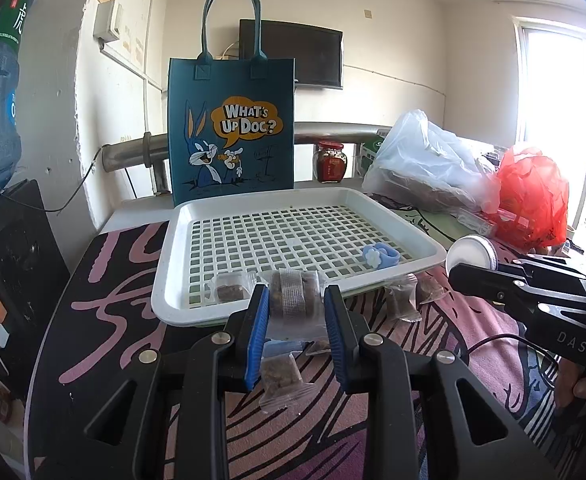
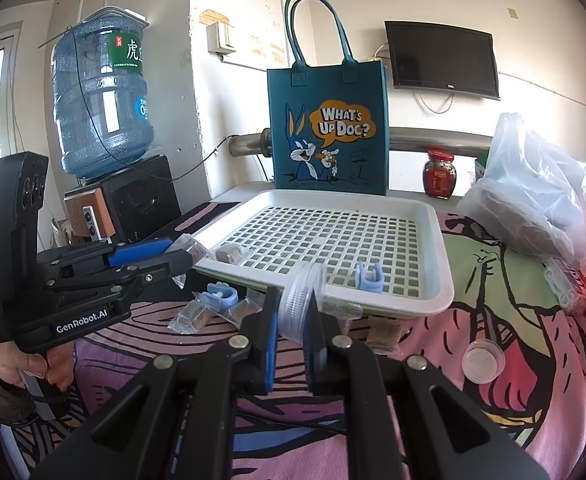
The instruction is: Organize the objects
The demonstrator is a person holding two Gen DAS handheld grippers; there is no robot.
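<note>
A white slotted tray (image 1: 181,224) (image 2: 441,248) lies on the patterned table. My left gripper (image 1: 296,308) is shut on a clear-wrapped brown snack packet (image 1: 293,298), held over the tray's near rim; it shows at the left of the right wrist view (image 2: 181,256). My right gripper (image 2: 293,312) is shut on a clear round lid (image 2: 299,300), held on edge just before the tray's near edge; it also shows in the left wrist view (image 1: 471,258). A wrapped snack (image 1: 229,288) and a blue clip (image 1: 381,256) (image 2: 367,276) lie in the tray.
More wrapped snacks (image 1: 283,380) (image 2: 193,316) and a second blue clip (image 2: 221,294) lie on the table near the tray. A small clear cup (image 2: 483,362) sits at right. A blue tote bag (image 1: 233,128), a jar (image 1: 331,162), plastic bags (image 1: 433,160) and a water jug (image 2: 101,100) stand around.
</note>
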